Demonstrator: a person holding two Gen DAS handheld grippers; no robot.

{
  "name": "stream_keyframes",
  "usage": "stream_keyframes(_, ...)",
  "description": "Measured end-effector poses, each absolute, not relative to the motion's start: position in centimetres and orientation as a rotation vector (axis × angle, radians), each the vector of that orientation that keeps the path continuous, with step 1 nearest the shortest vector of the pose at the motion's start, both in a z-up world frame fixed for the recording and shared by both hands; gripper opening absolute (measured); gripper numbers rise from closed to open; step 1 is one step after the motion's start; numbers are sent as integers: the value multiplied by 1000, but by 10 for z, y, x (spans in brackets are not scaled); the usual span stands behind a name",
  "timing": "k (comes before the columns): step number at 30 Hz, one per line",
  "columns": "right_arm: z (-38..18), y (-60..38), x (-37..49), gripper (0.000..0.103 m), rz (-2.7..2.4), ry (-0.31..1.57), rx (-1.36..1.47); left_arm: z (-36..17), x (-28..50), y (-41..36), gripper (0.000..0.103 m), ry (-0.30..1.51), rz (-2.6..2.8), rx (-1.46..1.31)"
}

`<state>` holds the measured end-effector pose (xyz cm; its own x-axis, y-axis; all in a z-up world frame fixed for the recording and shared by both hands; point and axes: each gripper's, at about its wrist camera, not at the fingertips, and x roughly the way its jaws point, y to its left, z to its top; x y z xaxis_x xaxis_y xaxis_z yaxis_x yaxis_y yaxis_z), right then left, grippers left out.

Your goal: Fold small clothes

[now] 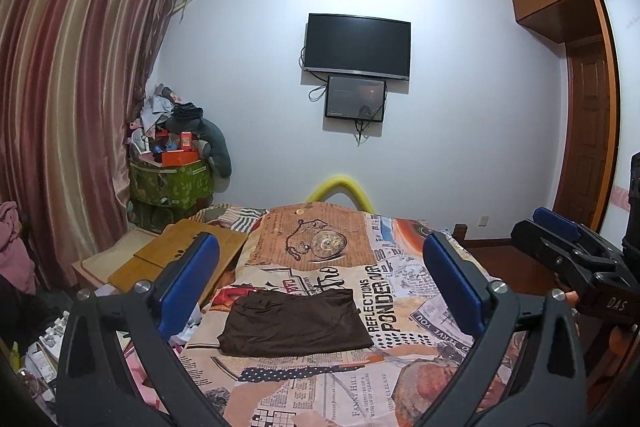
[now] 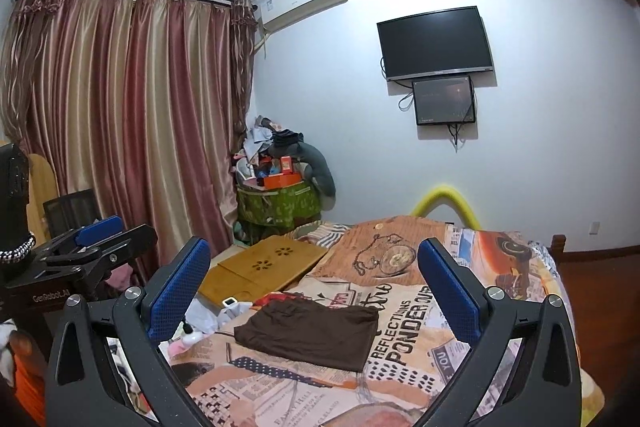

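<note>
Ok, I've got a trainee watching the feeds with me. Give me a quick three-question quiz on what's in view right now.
1. True or false: the left gripper is shut on the brown garment.
2. Multiple choice: the brown garment lies on A) the bamboo tray, B) the printed bedspread, C) the green bin.
3. Fill in: mounted on the wall just below the TV is a smaller ____.

Key
1. False: both the left gripper and the right gripper are open and hold nothing.
2. B: it lies flat, roughly rectangular, apart from the tray.
3. Screen.
</note>
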<state>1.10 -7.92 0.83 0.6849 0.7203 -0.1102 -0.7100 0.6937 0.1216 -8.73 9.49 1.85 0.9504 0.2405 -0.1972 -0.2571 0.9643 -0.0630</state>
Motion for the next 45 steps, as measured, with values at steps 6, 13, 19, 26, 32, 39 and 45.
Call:
stream_keyframes(6,9,-80,10,103,801,155,71,17,-86,96,103,191,256,-88)
stream_keyframes(13,10,-80,11,103,800,163,74,16,-86,95,103,190,255,-89)
stream_keyframes(19,9,-81,12,103,802,164,75,15,-85,93,103,187,256,-83)
stream_keyframes(26,10,-82,12,103,801,167,83,13,-85,92,103,185,255,-79)
stream_keyframes(32,10,-83,12,103,801,167,86,14,-87,92,103,180,256,-80)
stream_keyframes(39,10,-83,12,103,801,167,87,16,-88,95,103,179,252,-81)
stream_keyframes(45,10,-83,11,103,804,170,96,16,-88,97,103,185,236,-78)
